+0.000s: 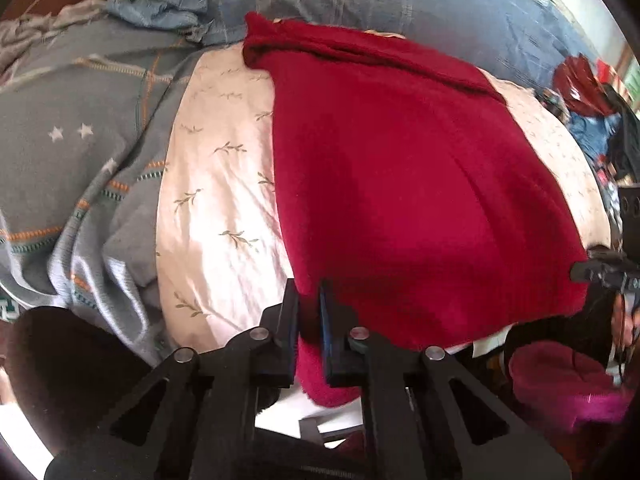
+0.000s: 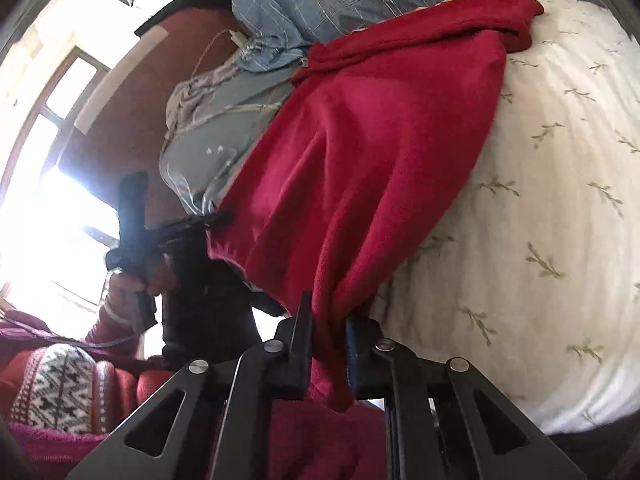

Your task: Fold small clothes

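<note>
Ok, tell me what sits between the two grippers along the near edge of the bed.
Only the red garment: its hem spans from the left gripper to the right gripper, each shut on a corner. Both wrist views show it, over the leaf-print sheet.

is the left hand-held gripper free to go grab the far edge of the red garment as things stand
Probably not yet. The left hand-held gripper is shut on the red garment's near hem, as is the right hand-held gripper. Nothing lies across the garment, so the path looks clear once it lets go.
</note>
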Motion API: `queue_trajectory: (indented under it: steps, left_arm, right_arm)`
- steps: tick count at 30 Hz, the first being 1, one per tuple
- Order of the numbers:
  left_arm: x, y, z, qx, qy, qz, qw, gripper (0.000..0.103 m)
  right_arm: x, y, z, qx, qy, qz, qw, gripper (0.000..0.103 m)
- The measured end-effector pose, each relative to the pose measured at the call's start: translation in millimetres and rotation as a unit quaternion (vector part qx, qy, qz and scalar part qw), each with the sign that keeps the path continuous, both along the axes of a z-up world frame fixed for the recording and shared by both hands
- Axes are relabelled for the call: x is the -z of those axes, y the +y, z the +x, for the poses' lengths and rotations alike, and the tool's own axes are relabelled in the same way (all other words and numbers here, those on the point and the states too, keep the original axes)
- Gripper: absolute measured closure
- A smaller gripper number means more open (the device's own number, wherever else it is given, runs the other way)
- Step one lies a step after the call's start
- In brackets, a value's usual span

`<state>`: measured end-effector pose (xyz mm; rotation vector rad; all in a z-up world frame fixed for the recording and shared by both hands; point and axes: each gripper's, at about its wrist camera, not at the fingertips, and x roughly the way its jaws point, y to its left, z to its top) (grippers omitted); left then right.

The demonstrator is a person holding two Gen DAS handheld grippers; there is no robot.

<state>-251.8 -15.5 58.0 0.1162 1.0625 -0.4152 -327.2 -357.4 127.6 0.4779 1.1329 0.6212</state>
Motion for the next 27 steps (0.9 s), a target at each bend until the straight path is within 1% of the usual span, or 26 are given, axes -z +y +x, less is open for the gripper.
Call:
queue_trajectory:
  steps: [2, 4, 5, 6, 7, 8, 9, 10, 12, 13, 16, 17, 18, 19, 20, 21, 22, 23, 24, 27]
  left_arm:
    - [2, 1, -3, 0.003, -0.003, 0.007, 1.0, 0.096]
    - [9, 3, 1, -0.006, 0.004, 0.011, 0.9999, 0.096]
    - [12, 5, 5, -0.014, 0.011, 0.007, 0.9998, 0.096]
    - [14, 7, 8, -0.02, 0.02, -0.003, 0.9996, 0.095]
    - [14, 7, 9, -0.022, 0.022, -0.007, 0.9995, 0.095]
    - [13, 7, 9, -0.024, 0.021, -0.01, 0.9995, 0.092]
    - [12, 8, 9, -0.024, 0.019, -0.011, 0.9995, 0.084]
    - [13, 7, 9, -0.023, 0.02, -0.009, 0.9995, 0.077]
    - [16, 6, 10, -0.027, 0.023, -0.002, 0.9994, 0.037]
    - [18, 6, 10, -0.032, 0.022, -0.002, 0.9992, 0.035]
    - [27, 1, 12, -0.033, 0.037, -0.011, 0.9987, 0.035]
    - [28, -2, 10, -0.032, 0.031, -0.005, 0.999, 0.035]
    - [28, -7, 9, -0.027, 0.024, 0.004, 0.9993, 0.041]
    - [27, -11, 7, -0.019, 0.017, 0.017, 0.9995, 0.048]
    - [25, -13, 6, -0.016, 0.009, 0.03, 0.9994, 0.066]
    - [22, -14, 6, -0.011, 0.006, 0.028, 0.9995, 0.094]
    - [19, -12, 8, -0.002, 0.019, 0.011, 0.9998, 0.096]
    - [16, -8, 10, -0.001, 0.029, -0.003, 0.9996, 0.096]
    - [11, -7, 12, 0.001, 0.03, -0.006, 0.9995, 0.096]
    - [-6, -5, 18, 0.01, 0.02, -0.018, 0.9996, 0.096]
  right_arm:
    - [7, -5, -3, 0.004, 0.013, -0.011, 1.0, 0.09]
    - [18, -8, 0, 0.014, 0.03, -0.026, 0.999, 0.084]
    - [22, -9, 1, 0.02, 0.035, -0.031, 0.999, 0.084]
    - [27, -10, 3, 0.028, 0.041, -0.026, 0.998, 0.078]
    - [30, -13, 4, 0.032, 0.048, -0.018, 0.998, 0.069]
    - [32, -13, 4, 0.033, 0.051, -0.012, 0.998, 0.066]
    - [31, -13, 5, 0.029, 0.049, -0.003, 0.998, 0.06]
    - [30, -13, 4, 0.024, 0.044, -0.001, 0.999, 0.057]
    - [29, -9, 4, 0.014, 0.036, -0.008, 0.999, 0.055]
    - [28, -7, 5, 0.01, 0.033, -0.008, 0.999, 0.053]
    - [26, -1, 6, -0.003, 0.023, -0.004, 1.0, 0.05]
    - [26, -2, 5, -0.005, 0.02, -0.004, 1.0, 0.051]
    - [25, -1, 5, -0.006, 0.016, -0.001, 1.0, 0.054]
    - [24, 0, 6, -0.008, 0.014, 0.001, 1.0, 0.061]
    - [23, 1, 7, -0.012, 0.014, 0.001, 1.0, 0.066]
    - [20, 2, 7, -0.02, 0.009, 0.001, 1.0, 0.077]
    - [15, 2, 8, -0.023, 0.001, 0.001, 1.0, 0.084]
    - [10, 1, 9, -0.023, -0.01, 0.006, 1.0, 0.085]
    - [2, -1, 12, -0.02, -0.022, 0.02, 0.999, 0.086]
    - [-19, -10, 24, -0.007, -0.053, 0.046, 0.997, 0.087]
